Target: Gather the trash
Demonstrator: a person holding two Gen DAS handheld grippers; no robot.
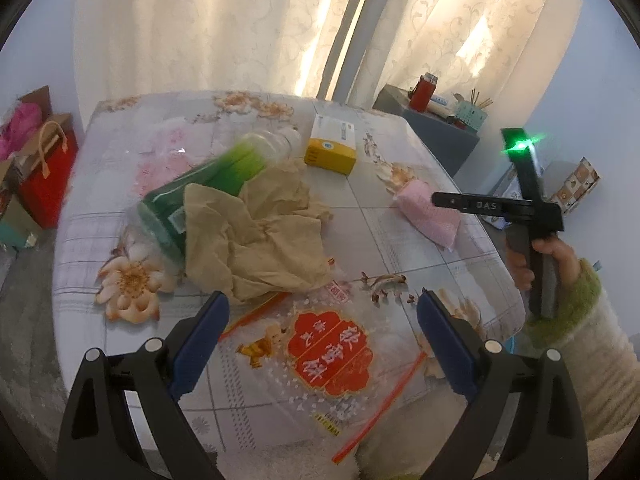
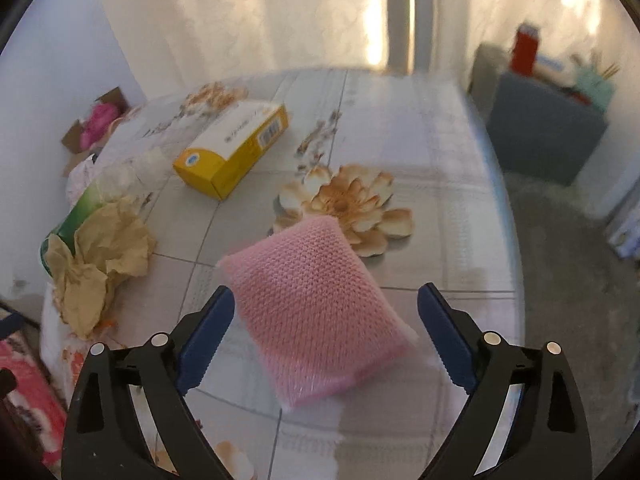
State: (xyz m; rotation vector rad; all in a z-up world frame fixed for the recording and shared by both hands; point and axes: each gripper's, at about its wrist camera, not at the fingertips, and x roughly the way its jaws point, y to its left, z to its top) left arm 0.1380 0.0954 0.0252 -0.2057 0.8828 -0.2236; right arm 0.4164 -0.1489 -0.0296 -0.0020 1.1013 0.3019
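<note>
My left gripper [image 1: 322,304] is open above a clear plastic bag with a red label [image 1: 330,350] at the table's near edge. Just beyond it lies crumpled tan paper [image 1: 260,236] against a green plastic bottle [image 1: 212,184] lying on its side. A yellow and white box [image 1: 332,146] lies farther back. My right gripper [image 2: 326,300] is open, its jaws on either side of a pink knitted sponge [image 2: 316,312], not touching it. The sponge also shows in the left wrist view [image 1: 430,212], with the right gripper's body [image 1: 516,204] held beside it. The paper [image 2: 96,256] and box [image 2: 236,148] show left.
The table has a floral tablecloth [image 1: 384,240]. A red gift bag [image 1: 48,172] and cartons stand on the floor at left. A grey cabinet [image 1: 440,128] with a red flask [image 1: 422,92] stands at the back right. Curtains hang behind.
</note>
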